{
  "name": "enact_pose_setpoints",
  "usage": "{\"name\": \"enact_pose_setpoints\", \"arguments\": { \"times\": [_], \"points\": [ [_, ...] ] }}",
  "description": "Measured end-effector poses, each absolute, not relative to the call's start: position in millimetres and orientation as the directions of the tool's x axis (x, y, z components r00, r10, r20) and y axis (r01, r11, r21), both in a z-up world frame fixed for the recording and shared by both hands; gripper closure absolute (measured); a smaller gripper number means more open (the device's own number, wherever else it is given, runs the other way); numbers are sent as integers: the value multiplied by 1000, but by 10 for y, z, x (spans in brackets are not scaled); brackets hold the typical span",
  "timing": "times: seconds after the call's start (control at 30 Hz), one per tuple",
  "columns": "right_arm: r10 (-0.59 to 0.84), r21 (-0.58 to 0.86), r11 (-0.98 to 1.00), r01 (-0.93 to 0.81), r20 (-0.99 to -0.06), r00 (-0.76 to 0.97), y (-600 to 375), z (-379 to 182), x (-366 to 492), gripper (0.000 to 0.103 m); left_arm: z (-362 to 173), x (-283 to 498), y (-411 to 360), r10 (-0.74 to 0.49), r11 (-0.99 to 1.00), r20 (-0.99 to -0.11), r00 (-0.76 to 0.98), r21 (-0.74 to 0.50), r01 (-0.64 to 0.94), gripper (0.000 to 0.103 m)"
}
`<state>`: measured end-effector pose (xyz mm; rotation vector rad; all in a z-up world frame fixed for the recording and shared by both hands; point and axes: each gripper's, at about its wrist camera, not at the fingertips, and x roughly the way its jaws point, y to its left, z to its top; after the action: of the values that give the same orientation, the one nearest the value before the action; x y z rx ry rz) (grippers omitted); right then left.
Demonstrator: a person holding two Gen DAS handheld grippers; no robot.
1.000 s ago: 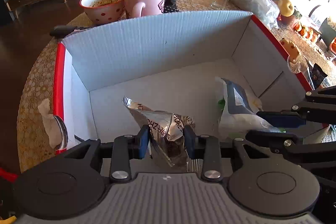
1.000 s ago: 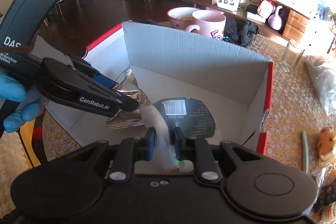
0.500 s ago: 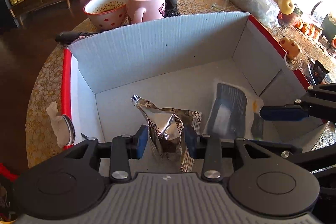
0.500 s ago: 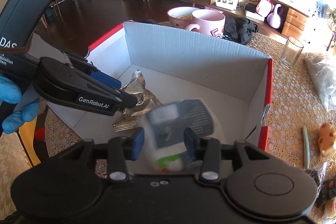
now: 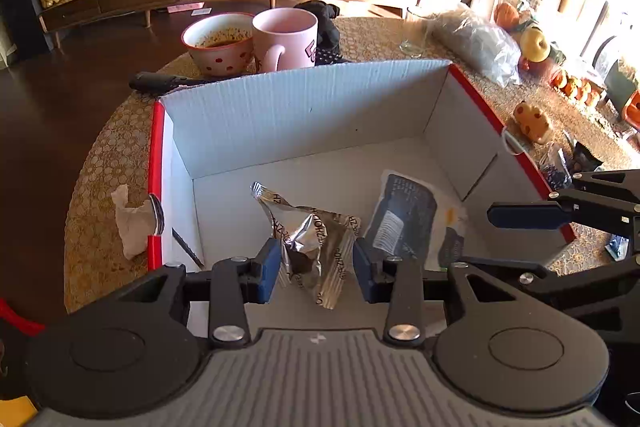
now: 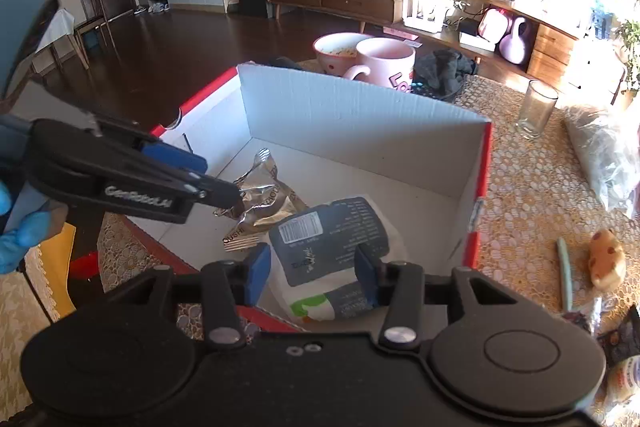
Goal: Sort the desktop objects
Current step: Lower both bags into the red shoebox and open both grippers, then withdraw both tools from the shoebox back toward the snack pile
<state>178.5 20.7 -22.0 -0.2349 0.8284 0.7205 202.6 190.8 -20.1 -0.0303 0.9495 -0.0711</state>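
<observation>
So the box [image 5: 304,107] sits right ahead of both sets of jaws. Right gripper [image 6: 312,273] is opening, the pouch [image 6: 328,239] lying loose between its pads on the box floor. Left gripper [image 5: 314,267] stands apart too, the foil wrapper [image 5: 308,235] between its pads, not pinched as far as I can tell. Risk: the crinkly foil snags a pad and gets dragged back out over the near wall.

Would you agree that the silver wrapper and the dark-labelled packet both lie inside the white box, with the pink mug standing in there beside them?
Not quite. The pink mug stands outside the white box, on the table behind its far wall, next to the spotted bowl; the left wrist view shows this. The silver wrapper and dark-labelled packet do lie inside.
</observation>
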Motion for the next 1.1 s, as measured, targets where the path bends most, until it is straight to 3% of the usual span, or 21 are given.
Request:
{"name": "enact_pose_setpoints", "arguments": {
  "times": [0.47, 0.77, 0.97, 1.1],
  "points": [
    [503, 89, 765, -637, -700, 506, -180, -20, 1601, 54, -1, 1536, 1612, -17, 995, -756, 655, -78, -65, 65],
    [501, 91, 784, -613, -676, 540, -458, 66, 1449, 42, -46, 1258, 1339, -10, 990, -762, 648, -97, -99, 65],
    [496, 89, 798, -596, -659, 566, -628, 104, 1334, 37, -65, 1111, 1175, -23, 991, -762, 647, -102, -85, 51],
    [495, 86, 804, -588, -645, 582, -762, 138, 1244, 27, -64, 1025, 1078, -26, 992, -759, 651, -102, -79, 43]
  ]
}}
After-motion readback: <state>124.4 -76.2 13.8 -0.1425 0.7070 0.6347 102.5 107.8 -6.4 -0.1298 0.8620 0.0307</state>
